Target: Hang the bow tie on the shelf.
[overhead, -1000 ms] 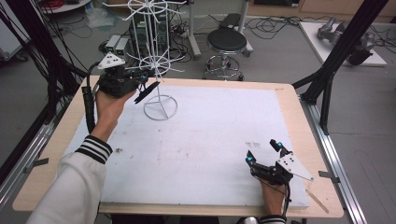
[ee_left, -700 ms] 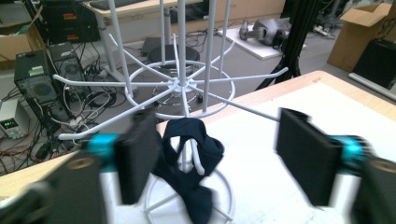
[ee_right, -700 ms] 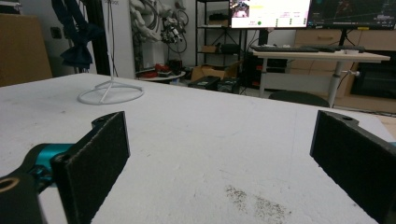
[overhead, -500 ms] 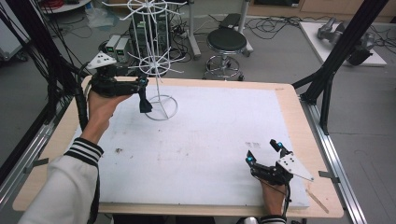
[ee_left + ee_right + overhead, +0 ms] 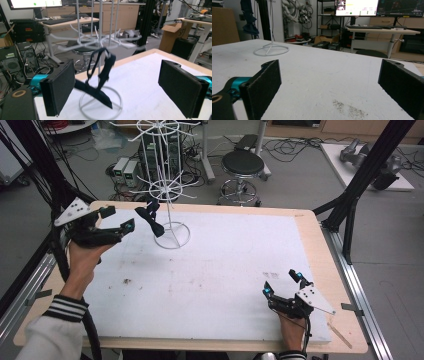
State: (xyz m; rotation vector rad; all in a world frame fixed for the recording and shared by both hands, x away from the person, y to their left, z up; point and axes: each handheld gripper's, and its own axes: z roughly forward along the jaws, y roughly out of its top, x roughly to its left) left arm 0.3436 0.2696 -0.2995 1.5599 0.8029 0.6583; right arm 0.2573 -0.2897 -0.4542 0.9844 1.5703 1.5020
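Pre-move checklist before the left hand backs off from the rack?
1. Left gripper jaws have just been opening, nothing between them: ok.
2. Black strap hangs from a rack arm: ok.
3. Strap's lower end clear of the base ring: not ok, it trails across it.
4. White wire rack upright: ok.
5. Right gripper open, low over the table: ok.
6. Strap seated securely on its hook: cannot tell.
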